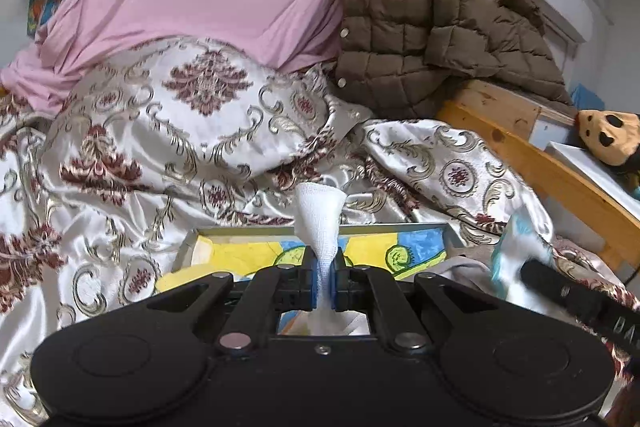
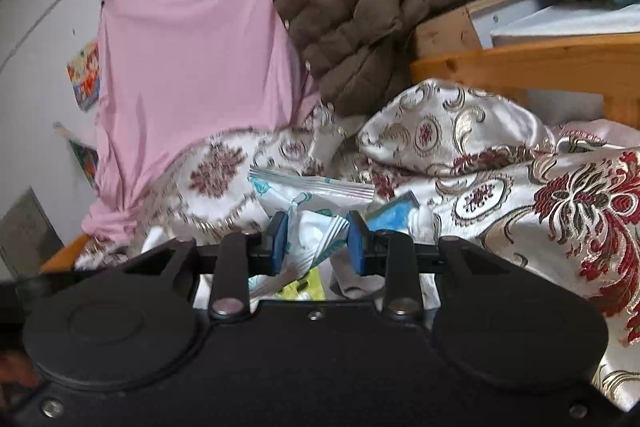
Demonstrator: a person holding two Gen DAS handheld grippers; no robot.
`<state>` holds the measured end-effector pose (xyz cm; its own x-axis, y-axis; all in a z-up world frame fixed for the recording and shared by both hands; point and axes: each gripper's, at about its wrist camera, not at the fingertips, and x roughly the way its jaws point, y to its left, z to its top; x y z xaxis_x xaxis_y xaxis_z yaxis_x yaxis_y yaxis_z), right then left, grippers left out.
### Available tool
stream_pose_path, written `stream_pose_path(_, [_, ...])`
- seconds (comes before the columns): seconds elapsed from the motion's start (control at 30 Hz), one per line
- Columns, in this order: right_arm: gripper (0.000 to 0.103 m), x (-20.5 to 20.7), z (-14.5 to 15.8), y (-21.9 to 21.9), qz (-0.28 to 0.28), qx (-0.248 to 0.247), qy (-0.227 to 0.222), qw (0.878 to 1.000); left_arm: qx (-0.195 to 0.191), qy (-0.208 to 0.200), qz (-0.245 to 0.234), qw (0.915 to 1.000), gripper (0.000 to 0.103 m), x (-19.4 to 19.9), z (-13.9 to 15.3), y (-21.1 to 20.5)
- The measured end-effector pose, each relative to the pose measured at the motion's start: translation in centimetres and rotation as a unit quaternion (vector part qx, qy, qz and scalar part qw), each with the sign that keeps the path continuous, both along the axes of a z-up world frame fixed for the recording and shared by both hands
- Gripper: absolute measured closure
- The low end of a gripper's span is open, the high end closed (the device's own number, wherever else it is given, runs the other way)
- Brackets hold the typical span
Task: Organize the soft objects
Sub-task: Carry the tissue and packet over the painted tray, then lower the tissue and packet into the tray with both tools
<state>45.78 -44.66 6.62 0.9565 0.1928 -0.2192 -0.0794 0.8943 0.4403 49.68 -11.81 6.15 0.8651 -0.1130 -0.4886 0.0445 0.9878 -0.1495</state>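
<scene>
The left claw (image 1: 325, 277) is pinched tight on a strip of white gauze (image 1: 320, 219), which fans out above the blue pads and trails below them over a framed picture (image 1: 248, 251) lying on the bed's patterned quilt (image 1: 160, 147). The right claw (image 2: 318, 241) sits with its jaws set around a crinkled white-and-teal packet (image 2: 316, 203) — pads at its sides, apparently squeezing it, though firm contact is hard to confirm. To do this well, keep the gauze pinched firmly and lift it clear of the frame's edge; close squarely on the packet's middle so it doesn't slip.
</scene>
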Motion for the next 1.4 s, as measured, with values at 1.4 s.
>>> stream_pose_path(1.4, [0.062, 4.1, -4.6, -0.3, 0.035, 0.03, 0.094, 0.994, 0.025, 0.067, 0.063, 0.9954, 0.089, 3.4, -2.2, -0.8])
